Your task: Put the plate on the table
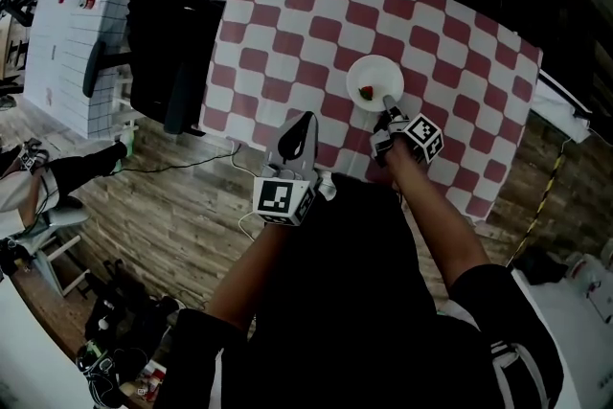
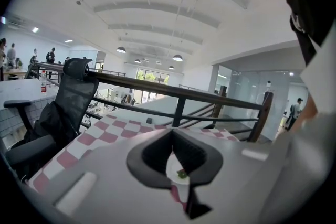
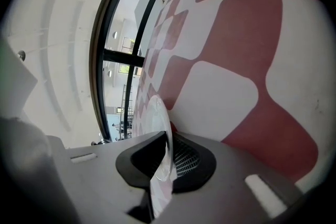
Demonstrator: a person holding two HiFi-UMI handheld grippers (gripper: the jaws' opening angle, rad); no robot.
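Plate (image 1: 375,74): round, white, glossy; over checked tablecloth (image 1: 287,43).
Right gripper (image 1: 388,103): clamped on plate rim.
Left gripper (image 1: 301,131): jaws together, empty.

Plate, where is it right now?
In the head view the white plate is at the right half of the checkered table, its near rim pinched by the right gripper.

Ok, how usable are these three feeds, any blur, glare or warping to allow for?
Head view: sharp, evenly lit, plate clear, edges bowed. Left gripper view: fisheye, bright ceiling, its jaws close and soft. Right gripper view: tablecloth checks warped, plate rim blurred between the jaws.
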